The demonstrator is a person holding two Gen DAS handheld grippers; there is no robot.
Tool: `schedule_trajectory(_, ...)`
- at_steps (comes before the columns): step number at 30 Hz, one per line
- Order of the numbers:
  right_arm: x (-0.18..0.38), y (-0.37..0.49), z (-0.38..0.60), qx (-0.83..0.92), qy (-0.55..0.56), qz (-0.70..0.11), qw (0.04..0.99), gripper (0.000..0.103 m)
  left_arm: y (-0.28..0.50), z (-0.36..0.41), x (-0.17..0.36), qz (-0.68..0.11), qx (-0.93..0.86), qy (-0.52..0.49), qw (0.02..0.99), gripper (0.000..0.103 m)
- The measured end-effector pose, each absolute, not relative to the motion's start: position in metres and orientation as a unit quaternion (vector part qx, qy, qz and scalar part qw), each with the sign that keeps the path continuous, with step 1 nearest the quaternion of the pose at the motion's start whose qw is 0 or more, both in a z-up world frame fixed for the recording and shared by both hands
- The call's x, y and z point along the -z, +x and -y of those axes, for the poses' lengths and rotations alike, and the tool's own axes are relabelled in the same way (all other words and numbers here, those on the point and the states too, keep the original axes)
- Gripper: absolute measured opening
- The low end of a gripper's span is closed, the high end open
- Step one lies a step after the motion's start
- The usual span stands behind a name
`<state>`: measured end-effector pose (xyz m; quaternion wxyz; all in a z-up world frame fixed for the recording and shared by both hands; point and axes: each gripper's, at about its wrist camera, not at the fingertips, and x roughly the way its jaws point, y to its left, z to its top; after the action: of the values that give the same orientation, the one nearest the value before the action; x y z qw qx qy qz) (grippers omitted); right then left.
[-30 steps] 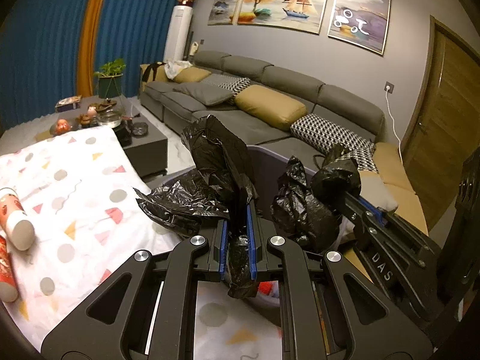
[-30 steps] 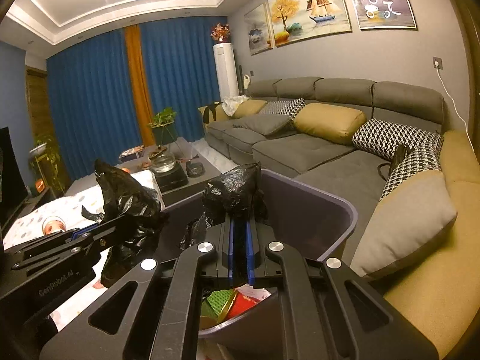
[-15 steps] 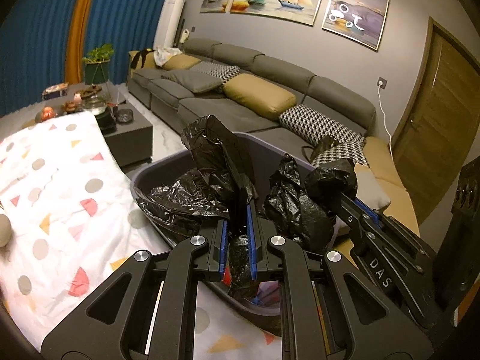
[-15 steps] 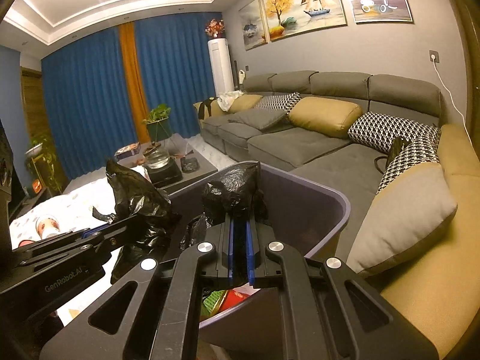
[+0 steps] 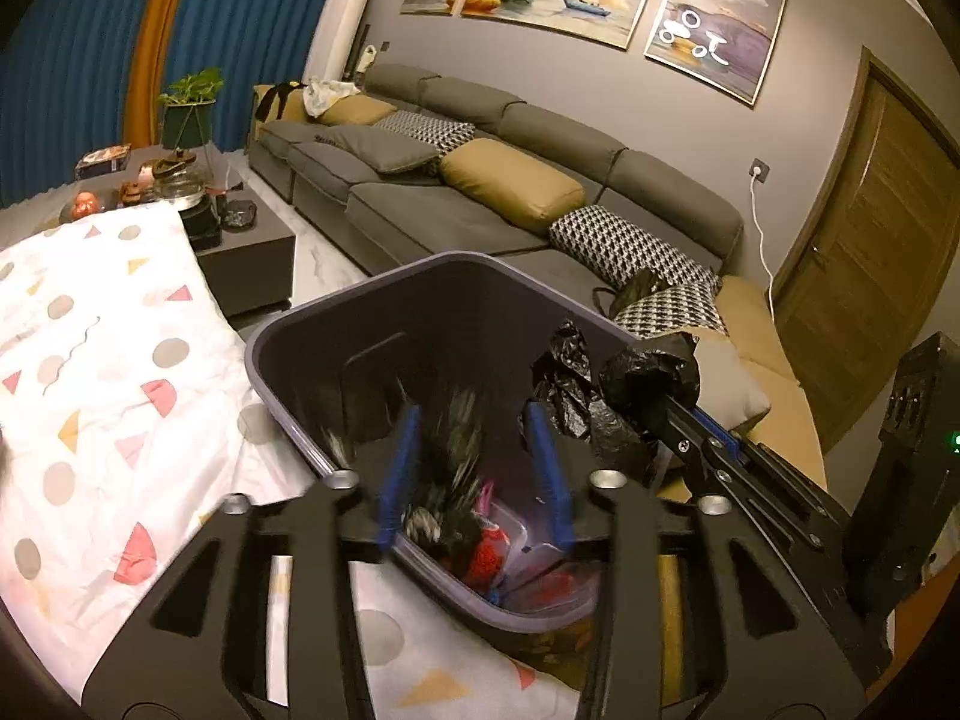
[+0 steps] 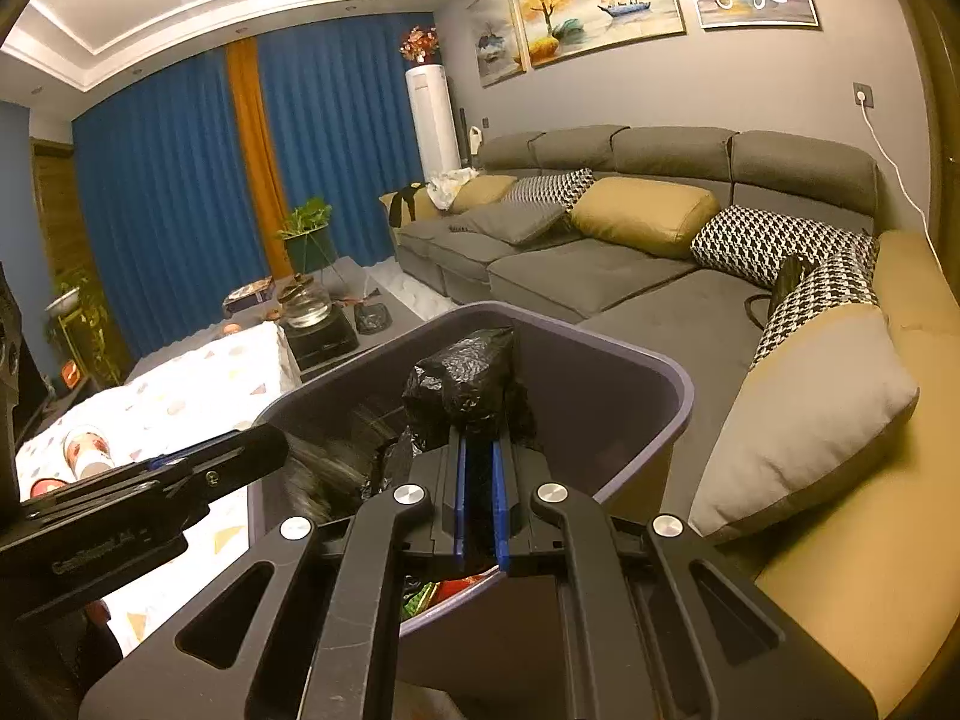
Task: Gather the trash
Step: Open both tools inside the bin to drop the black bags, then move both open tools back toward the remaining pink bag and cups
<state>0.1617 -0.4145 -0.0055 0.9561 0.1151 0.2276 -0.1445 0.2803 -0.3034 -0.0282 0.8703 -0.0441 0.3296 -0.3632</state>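
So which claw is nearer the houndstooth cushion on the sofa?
Right. The right claw, shut on a black bag, is on the bin's cushion side; the left claw, opening, is on the tablecloth side.

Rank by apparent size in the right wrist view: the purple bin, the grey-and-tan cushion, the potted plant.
1. purple bin
2. grey-and-tan cushion, nearly as large, so unsure
3. potted plant, far off

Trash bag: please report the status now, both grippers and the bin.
Left gripper opening, black bag blurred, falling loose between its pads. Right gripper shut on bag's other part. Bin directly below, nothing blocking.
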Motion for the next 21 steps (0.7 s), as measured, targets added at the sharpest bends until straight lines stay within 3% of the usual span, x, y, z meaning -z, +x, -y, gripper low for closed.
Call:
schedule_trajectory(1, 0.006, 0.162, 0.415, 0.144, 0.116, -0.229, 0.956, 0.011, 0.280, 0.302, 0.028, -0.329, 0.364, -0.047, 0.870, 0.048)
schedule_trajectory(4, 0.008, 0.160, 0.416, 0.147, 0.116, -0.225, 0.956, 0.035, 0.279, 0.295, 0.026, -0.327, 0.354, -0.054, 0.875, 0.060)
schedule_trajectory(6, 0.009, 0.159, 0.415, 0.147, 0.114, -0.225, 0.956, 0.037, 0.277, 0.289, 0.025, -0.324, 0.343, -0.060, 0.880, 0.072)
schedule_trajectory(9, 0.009, 0.157, 0.416, 0.149, 0.118, -0.226, 0.956, 0.039, 0.273, 0.275, 0.022, -0.318, 0.321, -0.071, 0.889, 0.081)
schedule_trajectory(14, 0.006, 0.149, 0.414, 0.153, 0.117, -0.216, 0.957, 0.052, 0.260, 0.248, 0.016, -0.303, 0.269, -0.073, 0.911, 0.089)
schedule_trajectory(21, 0.004, 0.140, 0.401, 0.152, 0.107, -0.214, 0.959, 0.066, 0.240, 0.199, 0.009, -0.286, 0.187, -0.064, 0.938, 0.090)
